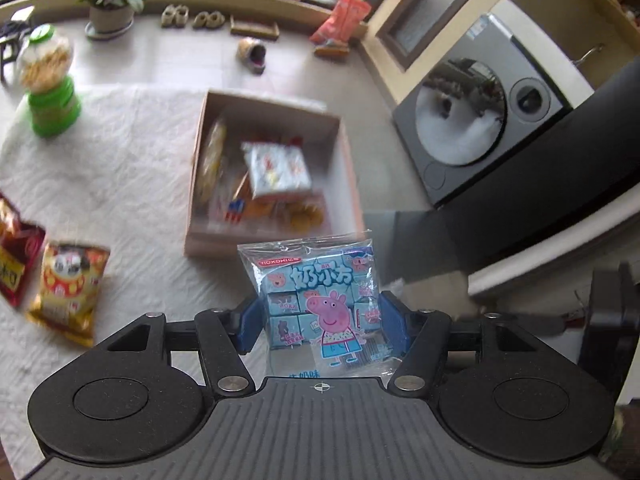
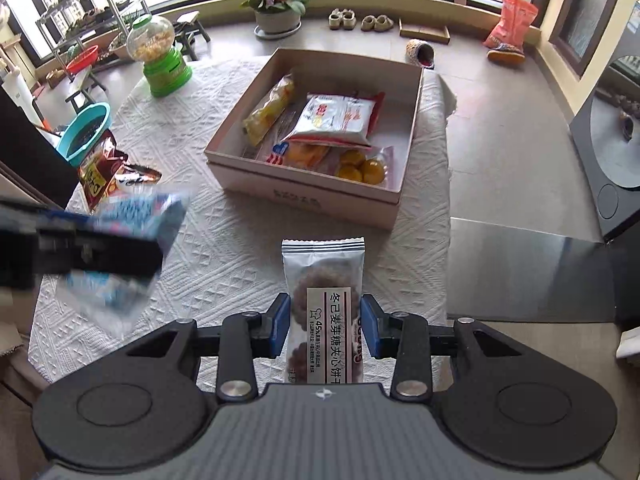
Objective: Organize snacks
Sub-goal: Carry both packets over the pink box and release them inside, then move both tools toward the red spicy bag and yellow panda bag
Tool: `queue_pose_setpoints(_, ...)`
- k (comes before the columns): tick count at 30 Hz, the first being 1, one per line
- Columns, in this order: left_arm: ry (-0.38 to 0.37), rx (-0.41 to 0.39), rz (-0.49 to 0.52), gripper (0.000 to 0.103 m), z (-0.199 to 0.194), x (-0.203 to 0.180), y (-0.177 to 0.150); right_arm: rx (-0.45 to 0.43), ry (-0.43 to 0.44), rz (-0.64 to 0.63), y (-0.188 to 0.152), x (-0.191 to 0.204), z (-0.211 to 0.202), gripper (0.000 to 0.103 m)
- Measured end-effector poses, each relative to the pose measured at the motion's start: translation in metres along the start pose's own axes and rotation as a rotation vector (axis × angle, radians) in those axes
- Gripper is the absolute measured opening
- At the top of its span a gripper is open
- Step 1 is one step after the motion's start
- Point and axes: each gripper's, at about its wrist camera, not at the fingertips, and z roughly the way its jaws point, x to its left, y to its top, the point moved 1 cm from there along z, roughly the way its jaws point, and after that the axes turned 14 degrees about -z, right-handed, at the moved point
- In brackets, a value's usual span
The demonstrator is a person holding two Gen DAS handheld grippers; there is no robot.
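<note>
Snacks already half fill the cardboard box (image 2: 316, 196); my left gripper (image 1: 322, 320) clamps a blue Peppa packet (image 1: 320, 304), my right gripper (image 2: 325, 326) a biscuit pack (image 2: 324, 312), both near the box, and two bags (image 1: 66, 288) wait left of it.

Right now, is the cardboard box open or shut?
Open: the cardboard box has no lid on top, and snack packets lie visible inside.

Potted flowering plant (image 2: 276, 0) by window; two pairs of slippers (image 2: 360, 20) on floor; teal basin (image 2: 84, 130); washing machine (image 1: 476, 108).
</note>
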Motion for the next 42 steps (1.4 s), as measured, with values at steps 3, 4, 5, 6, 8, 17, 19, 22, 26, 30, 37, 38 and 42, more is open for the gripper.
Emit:
queue_pose_setpoints(3,-0.071,-0.149,-0.008,0.068,-0.010,-0.022,0.052,-0.036,-0.001,0.030,0.003,-0.007,-0.011,0.037)
queue_pose_setpoints(4,-0.080,-0.193,-0.034,0.068,-0.008,-0.025,0.068,-0.042,-0.004,0.034,0.003,-0.008,-0.013,0.037)
queue_pose_setpoints(5,-0.060,-0.198,-0.037,0.068,0.000,-0.026,0.079,-0.046,-0.006,0.037,0.004,-0.009,-0.014,0.037)
queue_pose_setpoints(6,-0.025,-0.189,-0.048,0.066,0.008,-0.024,0.085,-0.047,-0.009,0.039,0.004,-0.009,-0.014,0.037)
queue_pose_setpoints(8,-0.017,-0.189,-0.093,0.065,0.014,-0.015,0.084,-0.043,-0.013,0.043,0.003,-0.008,-0.012,0.037)
queue_pose_setpoints(17,0.116,0.097,-0.282,0.064,0.045,0.078,-0.021,0.039,0.002,0.056,-0.010,0.008,0.013,0.037)
queue_pose_setpoints(19,0.137,0.144,-0.310,0.064,0.048,0.091,-0.046,0.045,0.000,0.052,-0.007,0.013,0.017,0.037)
queue_pose_setpoints(22,0.130,0.220,-0.341,0.064,0.049,0.106,-0.072,0.033,-0.002,0.040,0.004,0.016,0.019,0.037)
queue_pose_setpoints(26,0.121,0.257,-0.324,0.064,0.053,0.111,-0.088,-0.043,-0.030,0.029,0.038,0.010,0.014,0.037)
queue_pose_setpoints(30,0.118,0.238,-0.354,0.064,0.041,0.118,-0.091,-0.138,-0.090,0.027,0.089,-0.008,0.014,0.037)
queue_pose_setpoints(37,0.144,0.200,-0.404,0.064,0.027,0.141,-0.088,-0.151,-0.180,-0.075,0.154,-0.025,0.062,0.039)
queue_pose_setpoints(38,0.146,0.193,-0.413,0.064,0.025,0.145,-0.089,-0.135,-0.186,-0.077,0.155,-0.025,0.067,0.039)
queue_pose_setpoints(42,0.173,0.189,-0.465,0.064,0.023,0.166,-0.093,-0.120,-0.173,-0.039,0.138,-0.020,0.073,0.051)
